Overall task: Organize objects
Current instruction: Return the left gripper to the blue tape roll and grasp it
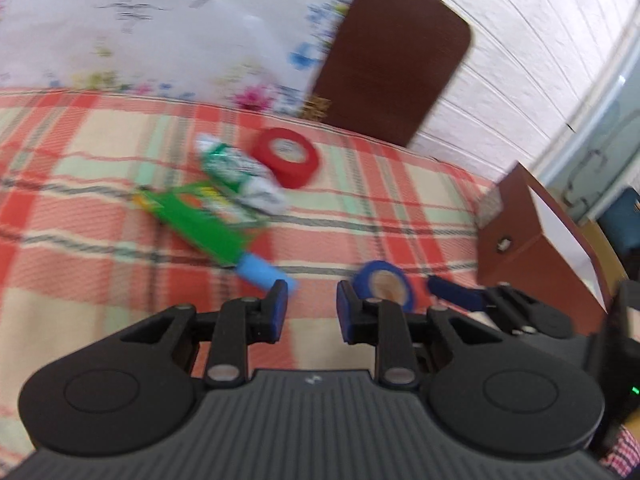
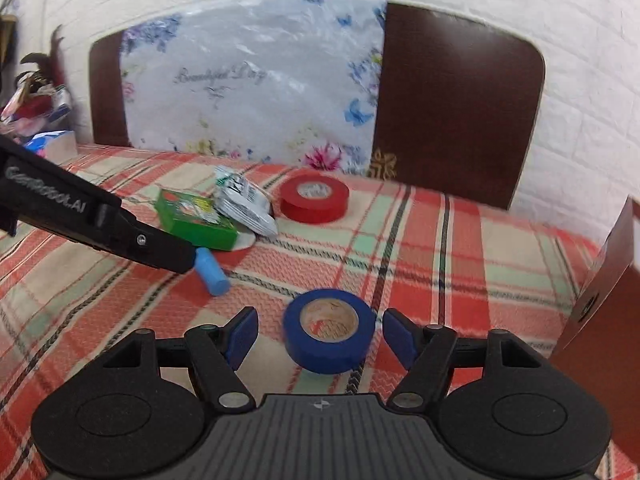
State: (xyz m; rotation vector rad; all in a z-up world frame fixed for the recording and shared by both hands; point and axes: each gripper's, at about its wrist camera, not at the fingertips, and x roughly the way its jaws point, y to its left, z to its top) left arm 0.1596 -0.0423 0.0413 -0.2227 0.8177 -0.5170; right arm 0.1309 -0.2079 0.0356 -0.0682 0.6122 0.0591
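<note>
Item: blue tape roll, lying flat, core upward, on the plaid-covered surface, lower centre of the right wrist view, between the blue pads of the right tongs, which stand wide, touching nothing. Judged light, rigid, slightly tacky at the rim; best gripped across the outer wall. Left tongs narrowly parted, empty, near a light-blue cylinder, lower centre of their view. Red tape roll lies well apart, mid-frame.
</note>
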